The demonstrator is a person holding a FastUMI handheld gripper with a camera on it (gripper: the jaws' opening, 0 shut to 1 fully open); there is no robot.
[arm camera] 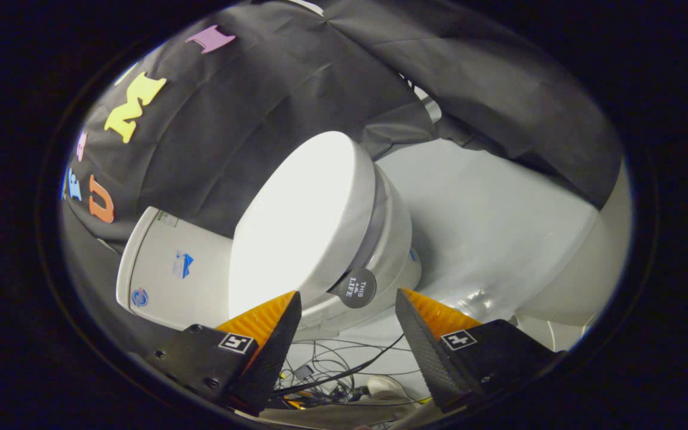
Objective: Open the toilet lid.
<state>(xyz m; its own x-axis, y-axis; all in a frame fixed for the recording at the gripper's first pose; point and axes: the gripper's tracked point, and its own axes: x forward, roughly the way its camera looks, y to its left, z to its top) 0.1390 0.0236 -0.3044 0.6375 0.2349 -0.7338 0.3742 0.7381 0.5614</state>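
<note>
Through the claw's camera, I see my claw (349, 298) spread wide with nothing in its grip. The toilet lid (299, 218) lies closed on the bowl (392, 239) just beyond the fingertips, its round dark handle (356, 288) sitting between them. The tank (168, 269) stands behind the lid. Loose cables (332, 370) lie on the floor (487, 221) below.

A pale, glossy floor (487, 239) meets the draped black cloth wall (272, 101), while a tangle of thin dark cables (344, 364) lies beside a small rounded pale object (384, 387), too unclear to identify.
</note>
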